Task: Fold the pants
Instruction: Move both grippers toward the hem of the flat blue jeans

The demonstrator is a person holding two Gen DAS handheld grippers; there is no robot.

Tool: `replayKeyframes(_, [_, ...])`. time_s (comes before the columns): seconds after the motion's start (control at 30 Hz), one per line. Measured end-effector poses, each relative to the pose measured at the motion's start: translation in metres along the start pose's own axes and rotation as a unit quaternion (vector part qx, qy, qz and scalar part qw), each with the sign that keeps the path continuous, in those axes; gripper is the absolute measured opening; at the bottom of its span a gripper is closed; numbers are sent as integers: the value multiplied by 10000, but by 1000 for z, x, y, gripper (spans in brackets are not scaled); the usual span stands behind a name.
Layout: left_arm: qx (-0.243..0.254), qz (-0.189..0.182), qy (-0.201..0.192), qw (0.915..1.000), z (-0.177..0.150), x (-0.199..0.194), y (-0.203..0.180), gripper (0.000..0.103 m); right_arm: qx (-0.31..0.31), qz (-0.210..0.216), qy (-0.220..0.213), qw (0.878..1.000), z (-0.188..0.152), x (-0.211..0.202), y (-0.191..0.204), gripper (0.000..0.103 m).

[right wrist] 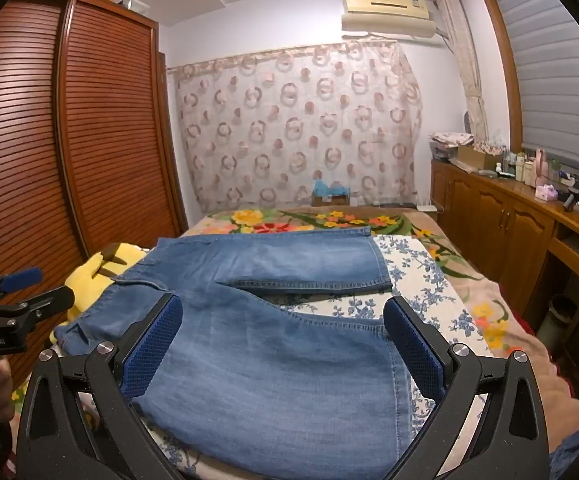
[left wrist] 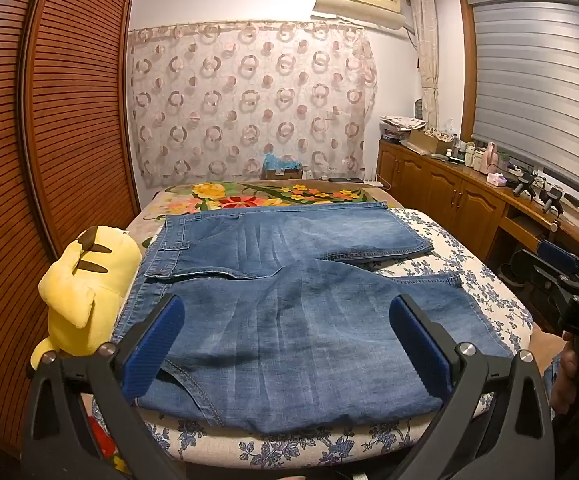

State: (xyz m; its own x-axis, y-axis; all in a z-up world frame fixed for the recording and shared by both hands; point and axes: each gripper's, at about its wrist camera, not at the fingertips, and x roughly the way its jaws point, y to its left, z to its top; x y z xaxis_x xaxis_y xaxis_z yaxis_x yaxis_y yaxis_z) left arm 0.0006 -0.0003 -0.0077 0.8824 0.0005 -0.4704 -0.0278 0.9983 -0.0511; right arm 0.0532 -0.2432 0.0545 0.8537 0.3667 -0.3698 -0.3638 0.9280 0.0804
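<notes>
A pair of blue denim pants (left wrist: 289, 304) lies spread flat on the bed, waistband at the left, both legs running to the right with a gap between them. It also shows in the right wrist view (right wrist: 273, 364). My left gripper (left wrist: 287, 344) is open and empty, hovering above the near leg by the bed's front edge. My right gripper (right wrist: 283, 344) is open and empty above the near leg, close to its hem. Each gripper shows at the edge of the other's view: the right one (left wrist: 561, 276) and the left one (right wrist: 17, 292).
A yellow plush toy (left wrist: 85, 284) lies on the bed just left of the waistband. The bed carries a blue-flowered white sheet (left wrist: 485, 276) and a bright floral blanket (left wrist: 273, 194). A louvred wooden wardrobe (left wrist: 49, 140) stands left, wooden cabinets (left wrist: 449, 196) with clutter right.
</notes>
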Motion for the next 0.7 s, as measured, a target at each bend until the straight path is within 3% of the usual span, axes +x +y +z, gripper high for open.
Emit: replayKeyframes(0.7, [-30,34,112,9999,-5,11,7,103,-4,4,88,10000,-5,5,-4,103])
